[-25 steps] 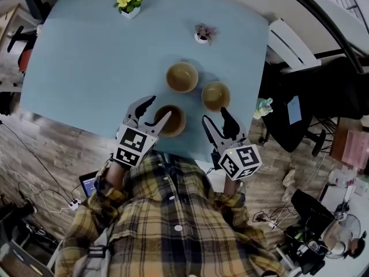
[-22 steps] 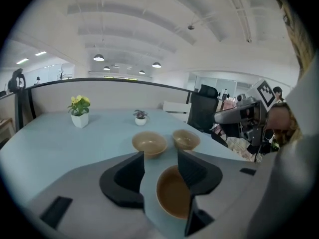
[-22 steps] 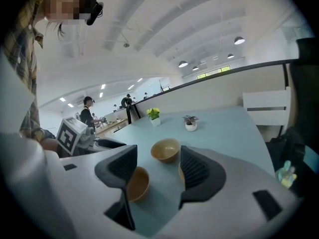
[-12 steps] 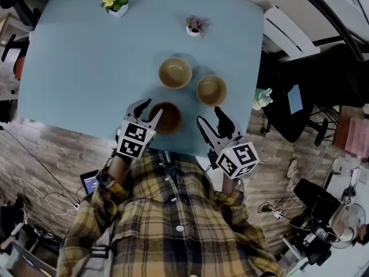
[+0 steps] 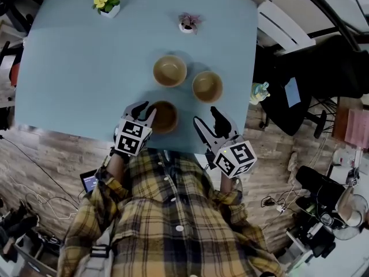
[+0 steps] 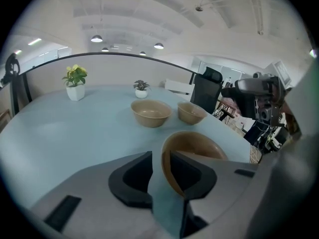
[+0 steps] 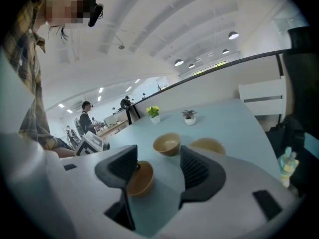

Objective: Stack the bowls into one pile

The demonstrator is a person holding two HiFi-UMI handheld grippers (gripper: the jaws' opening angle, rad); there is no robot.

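I count three tan bowls on the pale blue desk (image 5: 75, 68), all upright with their mouths facing up. They are round, so none has a long axis to speak of. None is stacked and they stand apart in a loose triangle. The near bowl (image 5: 164, 116) sits close to the desk edge on my side, the far bowl (image 5: 169, 70) is beyond it, and the right-hand bowl (image 5: 207, 86) is off to the right of that. Two small potted plants stand toward the far side, a yellow-flowered plant (image 5: 106, 0) at the left and a small dark plant (image 5: 187, 22) nearer the middle. There are two grippers. The left gripper (image 5: 142, 109) is angled down at the near bowl, and its fingers (image 6: 132, 180) have just been closing. One is outside the bowl's wall and one inside, with the rim between them, but a strip of desk shows between the outer one and the bowl, so they are not clamped on it. The right gripper (image 5: 206, 117) hovers at the desk edge just right of the near bowl, its fingers (image 7: 197, 171) spread wide with nothing held.
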